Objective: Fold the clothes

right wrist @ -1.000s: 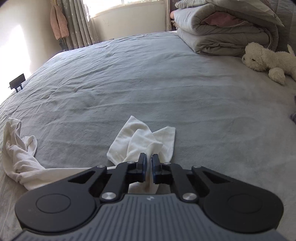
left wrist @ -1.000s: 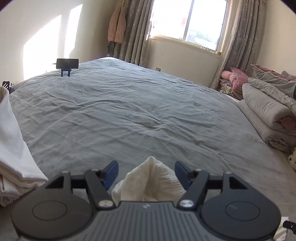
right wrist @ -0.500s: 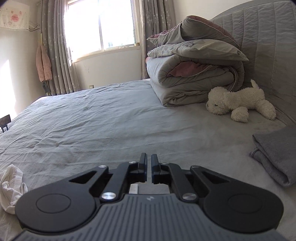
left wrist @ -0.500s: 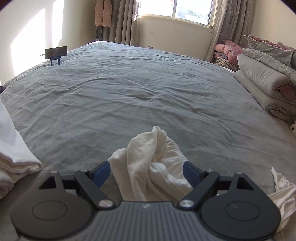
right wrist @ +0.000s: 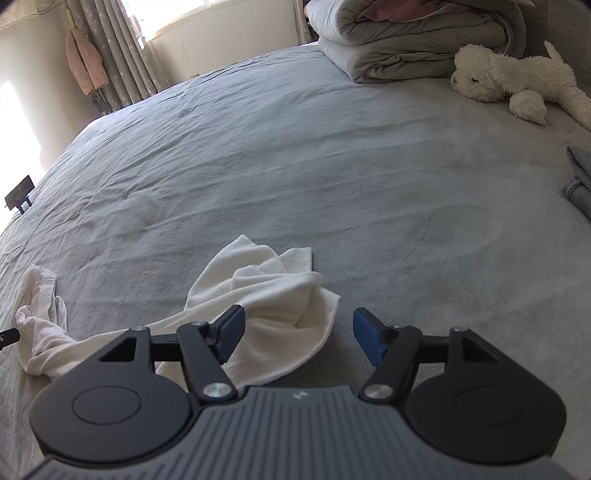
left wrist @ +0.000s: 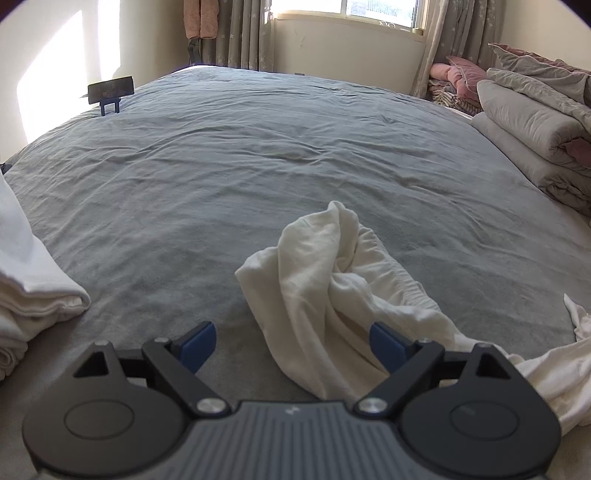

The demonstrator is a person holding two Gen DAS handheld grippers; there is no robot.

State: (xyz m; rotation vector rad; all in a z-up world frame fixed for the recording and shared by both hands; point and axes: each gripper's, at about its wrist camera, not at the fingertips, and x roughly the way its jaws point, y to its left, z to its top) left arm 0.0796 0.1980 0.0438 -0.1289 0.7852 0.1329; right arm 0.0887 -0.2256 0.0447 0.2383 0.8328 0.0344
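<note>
White garment (left wrist: 325,280) crumpled on grey bed (left wrist: 221,177), lower centre of both frames, lying loose between opening left gripper (left wrist: 291,343) and opening right gripper (right wrist: 299,338).

A bedroom — bed (left wrist: 295,155), curtains (left wrist: 236,33), folded quilts (right wrist: 406,40).

A grey bed (left wrist: 258,177) carries a crumpled white garment (left wrist: 325,280) between the tongs, folded quilts (right wrist: 406,40) far ahead.
</note>
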